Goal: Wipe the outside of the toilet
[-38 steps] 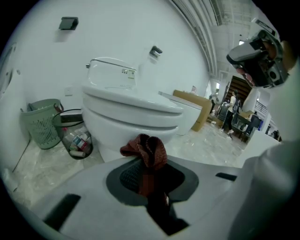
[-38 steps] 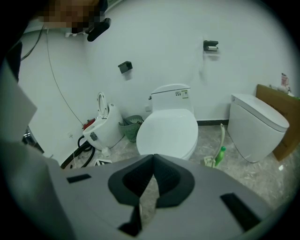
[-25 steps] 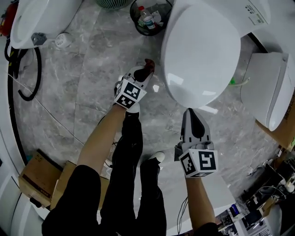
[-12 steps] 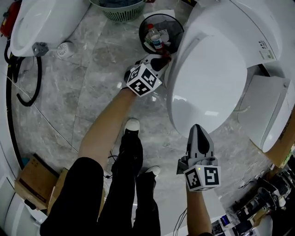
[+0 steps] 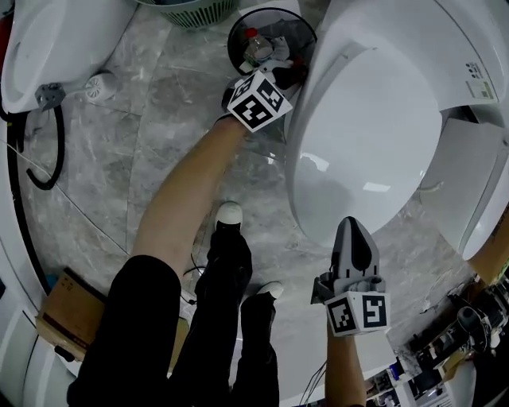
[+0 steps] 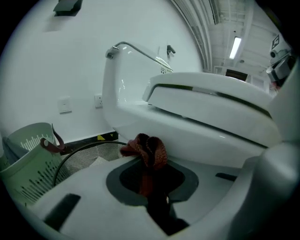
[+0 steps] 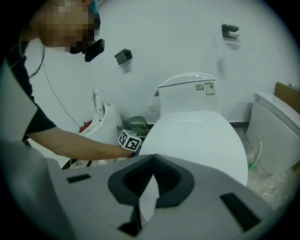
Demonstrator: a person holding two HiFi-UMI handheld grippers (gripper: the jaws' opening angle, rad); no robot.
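Note:
The white toilet [image 5: 366,135] with its lid down fills the right of the head view. My left gripper [image 5: 285,73] is stretched out to the toilet's left side, beside the bowl. It is shut on a dark red cloth [image 6: 147,152], and in the left gripper view the cloth's bunched end lies right at the bowl's outer wall [image 6: 201,140]. My right gripper [image 5: 353,235] hovers just in front of the bowl's front rim, shut with nothing in it. In the right gripper view its tips [image 7: 151,158] meet below the lid [image 7: 197,140].
A black wire bin [image 5: 266,36] with a bottle and rubbish stands just beyond the left gripper, a green basket [image 5: 187,9] behind it. Another white fixture [image 5: 56,40] and a black hose [image 5: 32,151] are at left. A cardboard box [image 5: 67,306] lies lower left. A second toilet [image 5: 477,183] stands right.
My left gripper has carried the red cloth forward along the toilet's left side, from the floor near my feet up to the bin. The right gripper has barely moved.

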